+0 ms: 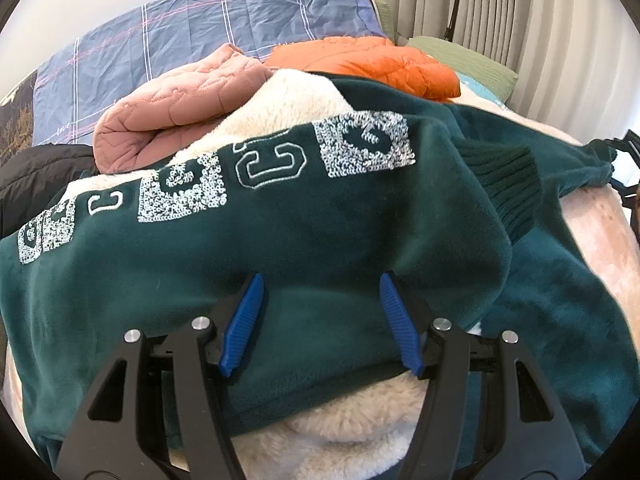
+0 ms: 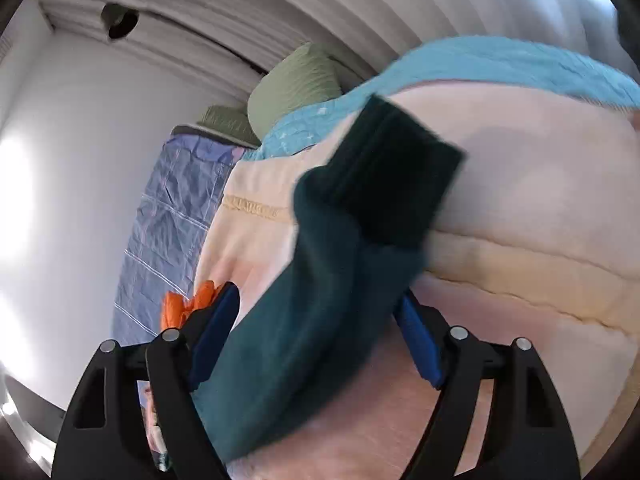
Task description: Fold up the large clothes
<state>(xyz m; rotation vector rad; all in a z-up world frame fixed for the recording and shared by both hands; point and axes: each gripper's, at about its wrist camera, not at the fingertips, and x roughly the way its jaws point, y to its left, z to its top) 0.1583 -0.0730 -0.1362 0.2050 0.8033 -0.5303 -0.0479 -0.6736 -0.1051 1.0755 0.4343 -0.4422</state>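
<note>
A dark green fleece sweater (image 1: 280, 240) with white sequin letters and a cream lining (image 1: 344, 424) lies bunched on the bed. In the left wrist view my left gripper (image 1: 320, 280) is shut on a thick fold of its body, the blue pads (image 1: 244, 320) pressing into the cloth from both sides. The right wrist view is blurred. There the sweater's sleeve (image 2: 320, 300), ending in a ribbed cuff (image 2: 396, 176), runs up between the wide-apart fingers of my right gripper (image 2: 320, 292). That gripper is open and its pads do not clamp the sleeve.
A pink quilted garment (image 1: 180, 108), an orange puffer jacket (image 1: 372, 64) and a black garment (image 1: 36, 176) are piled behind the sweater. A blue checked sheet (image 1: 180, 28), green pillows (image 1: 464, 60) and curtains (image 1: 500, 8) lie beyond. A pale pink blanket (image 2: 520, 200) covers the bed.
</note>
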